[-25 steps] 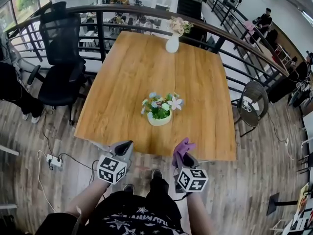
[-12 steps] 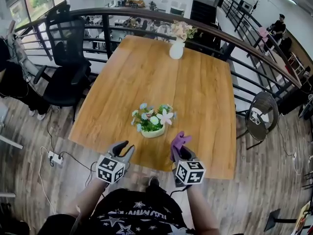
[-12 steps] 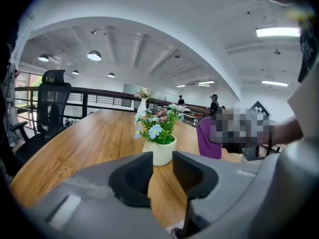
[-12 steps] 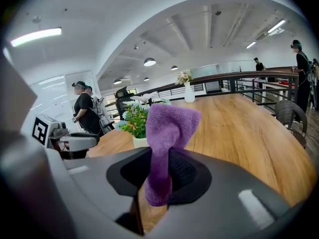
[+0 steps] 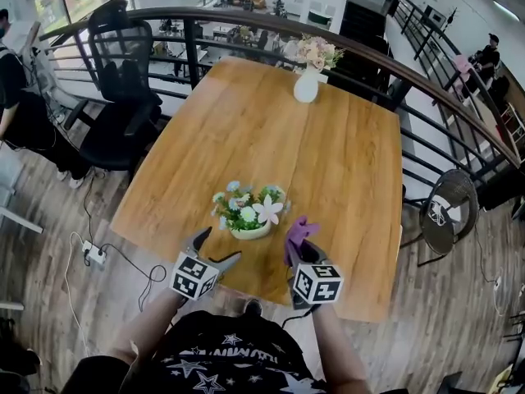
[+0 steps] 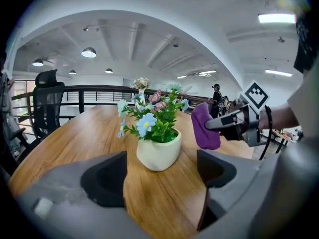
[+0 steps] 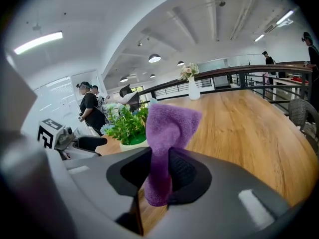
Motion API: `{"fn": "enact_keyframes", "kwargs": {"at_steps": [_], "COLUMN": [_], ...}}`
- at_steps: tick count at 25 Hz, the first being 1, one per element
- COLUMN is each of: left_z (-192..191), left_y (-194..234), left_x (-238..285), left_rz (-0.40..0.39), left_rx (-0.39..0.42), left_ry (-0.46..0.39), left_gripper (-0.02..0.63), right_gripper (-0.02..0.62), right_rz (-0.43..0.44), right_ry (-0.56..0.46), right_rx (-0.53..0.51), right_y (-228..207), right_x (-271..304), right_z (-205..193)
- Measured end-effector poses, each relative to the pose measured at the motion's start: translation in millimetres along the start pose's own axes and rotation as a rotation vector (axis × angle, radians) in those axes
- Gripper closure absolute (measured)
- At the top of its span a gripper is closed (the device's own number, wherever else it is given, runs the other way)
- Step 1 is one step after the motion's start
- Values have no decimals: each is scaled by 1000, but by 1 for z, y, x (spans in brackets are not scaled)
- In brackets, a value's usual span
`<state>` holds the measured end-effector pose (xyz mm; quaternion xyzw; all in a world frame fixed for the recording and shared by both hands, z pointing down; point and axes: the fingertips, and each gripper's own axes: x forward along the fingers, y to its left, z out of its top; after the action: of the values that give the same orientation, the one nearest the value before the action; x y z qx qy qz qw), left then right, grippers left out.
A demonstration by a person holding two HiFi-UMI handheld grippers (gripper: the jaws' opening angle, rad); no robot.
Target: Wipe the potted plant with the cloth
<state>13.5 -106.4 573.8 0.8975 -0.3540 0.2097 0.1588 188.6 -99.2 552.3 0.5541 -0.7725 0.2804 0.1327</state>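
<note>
The potted plant (image 5: pixel 246 213), a cream pot (image 6: pixel 158 153) with green leaves and pale flowers, stands near the front edge of the wooden table (image 5: pixel 328 162). My left gripper (image 5: pixel 217 247) is just in front and left of it. Its jaws are opening with nothing between them; in the left gripper view (image 6: pixel 160 171) the pot stands a little ahead of them. Right of the pot, my right gripper (image 5: pixel 302 253) is shut on a purple cloth (image 5: pixel 299 232), which sticks up out of the jaws (image 7: pixel 167 128). The plant (image 7: pixel 128 126) shows to the left of the cloth.
A white vase of flowers (image 5: pixel 307 84) stands at the table's far edge by a dark curved railing (image 5: pixel 410 64). A black office chair (image 5: pixel 119 97) is left of the table, a round chair (image 5: pixel 447 212) right. A power strip (image 5: pixel 92 255) lies on the floor.
Both grippers have come forward over the table's front edge towards the plant. The left jaws, shut before, now stand apart. The cloth stays in the right gripper.
</note>
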Motion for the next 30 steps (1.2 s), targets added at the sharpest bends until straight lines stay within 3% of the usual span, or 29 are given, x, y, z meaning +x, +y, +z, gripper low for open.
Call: {"fn": "enact_keyframes", "kwargs": {"at_steps": [6, 15, 27, 30], "left_z": [3, 5, 3, 1], "left_y": [8, 16, 12, 13], "left_x": [30, 53, 68, 67], "left_rz": [44, 86, 18, 8], "left_rx": [41, 28, 66, 77], "left_ry": [38, 66, 116, 133], "left_gripper": [94, 94, 95, 131], "right_gripper": [497, 497, 499, 499], "right_rz": [47, 153, 292, 328], "right_ry": [55, 172, 240, 247], "right_rx": [-17, -129, -322, -338], "right_y": [-14, -18, -10, -6], "right_x": [16, 51, 107, 111], "right_z": [-5, -5, 13, 13]}}
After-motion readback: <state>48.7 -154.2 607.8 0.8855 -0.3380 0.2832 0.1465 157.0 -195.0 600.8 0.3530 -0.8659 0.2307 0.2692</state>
